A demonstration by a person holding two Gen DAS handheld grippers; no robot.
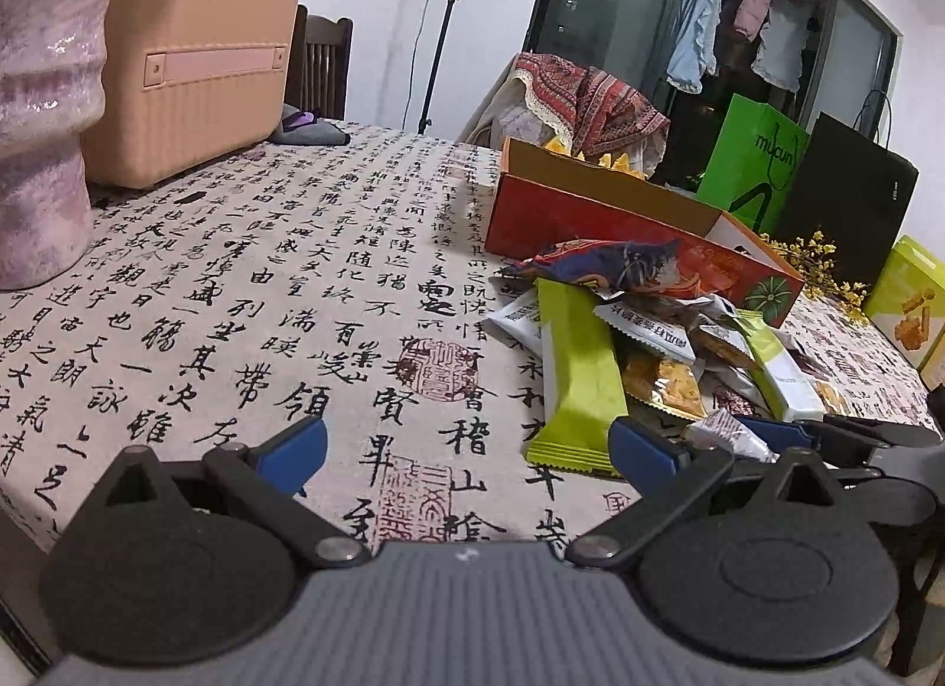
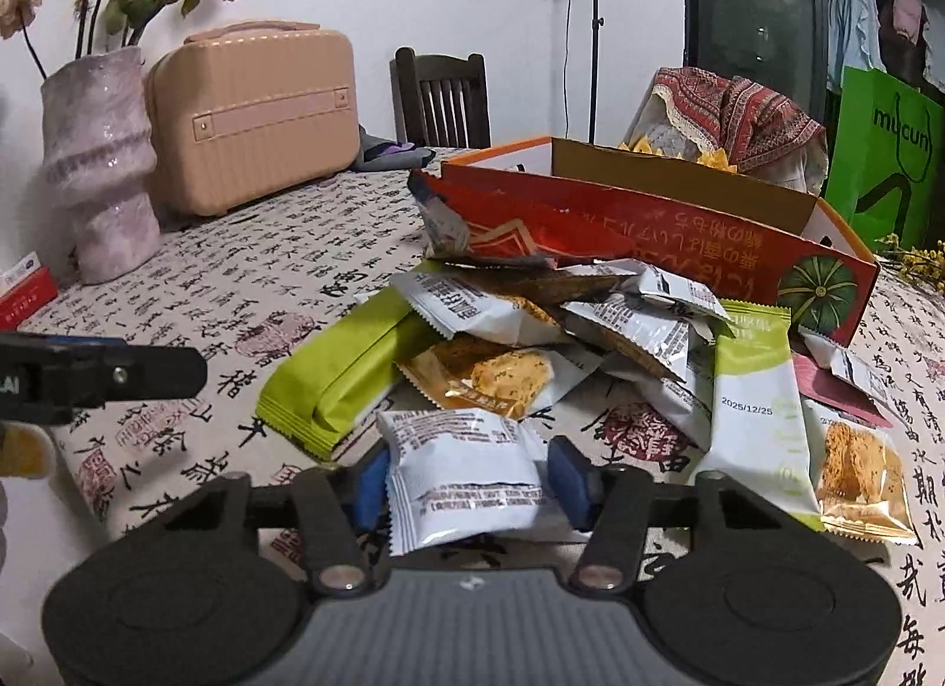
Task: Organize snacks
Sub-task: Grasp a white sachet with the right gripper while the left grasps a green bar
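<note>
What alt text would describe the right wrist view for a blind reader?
The right gripper grips a white snack packet before a pile of snack packets and an open orange box on a calligraphy tablecloth.

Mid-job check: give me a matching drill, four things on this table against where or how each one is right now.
Things:
1. white snack packet
2. orange box
3. green snack bar
4. left hand-held gripper

States:
A. open, over bare tablecloth
B. lying flat at the pile's left edge
C. between the right hand-held gripper fingers
D. standing open behind the pile

Pairs: 1-C, 2-D, 3-B, 4-A
</note>
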